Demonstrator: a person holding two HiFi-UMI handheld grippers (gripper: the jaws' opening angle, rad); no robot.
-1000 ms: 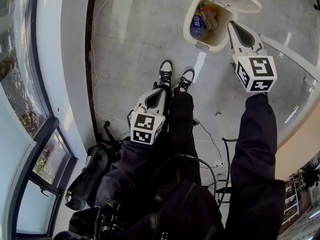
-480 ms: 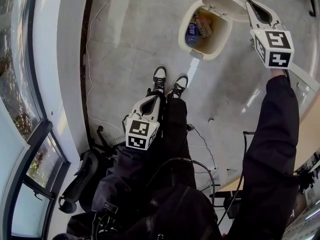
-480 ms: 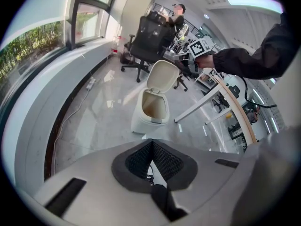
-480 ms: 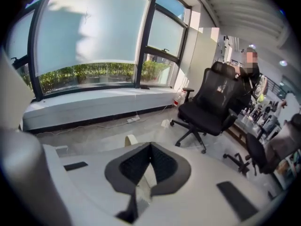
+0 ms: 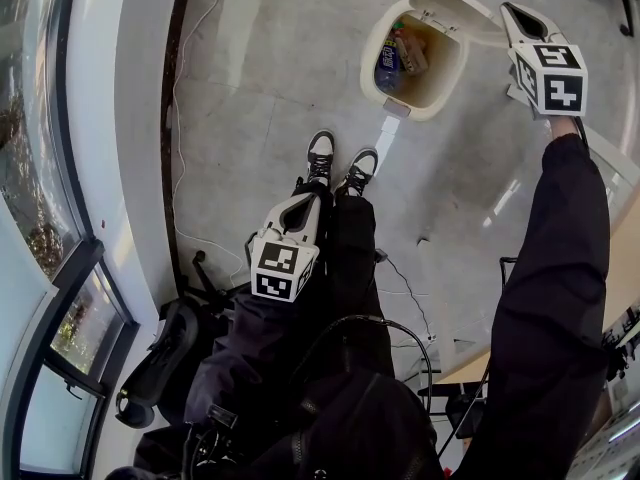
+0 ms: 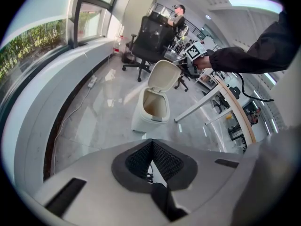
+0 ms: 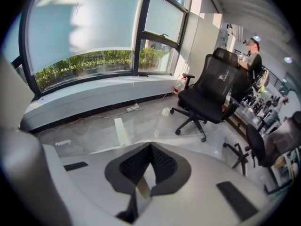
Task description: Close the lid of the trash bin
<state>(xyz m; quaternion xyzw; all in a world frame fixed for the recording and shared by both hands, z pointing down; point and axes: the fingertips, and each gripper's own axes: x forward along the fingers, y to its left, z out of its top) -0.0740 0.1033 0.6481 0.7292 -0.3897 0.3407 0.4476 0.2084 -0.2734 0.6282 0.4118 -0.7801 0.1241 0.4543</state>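
**While the Lid Stands Open: Gripper and Bin Positions**

Where the head view looks down at the pale floor [image 5: 270, 68], the trash bin [image 5: 377, 46] sits at the top of the picture, ahead of the person's 2 shoes [image 5: 320, 153]. The lid [image 5: 470, 10] is raised on the far side of the bin. Waste lies inside the bin, including a blue item [image 5: 388, 58].

1. Right gripper [image 5: 510, 10]: it is held out on an extended arm, just beside the raised lid at its right edge. The pictures do not show whether it touches the lid. In the right gripper view its 2 jaws meet at the tips with nothing between them. That view faces a window [image 7: 94, 22] and a black office chair [image 7: 211, 88]; the bin is outside it.

2. Left gripper [image 5: 312, 196]: it is held low in front of the person's legs, well apart from the bin, with its tips pointing toward the shoes. In the left gripper view its jaws are closed tip to tip and hold nothing. That view looks across the floor at the bin, where the lid stands upright and the right gripper's marker cube [image 6: 194, 52] shows near the lid's upper edge.

A thin cable [image 5: 190, 118] runs along the floor at the left of the head view.
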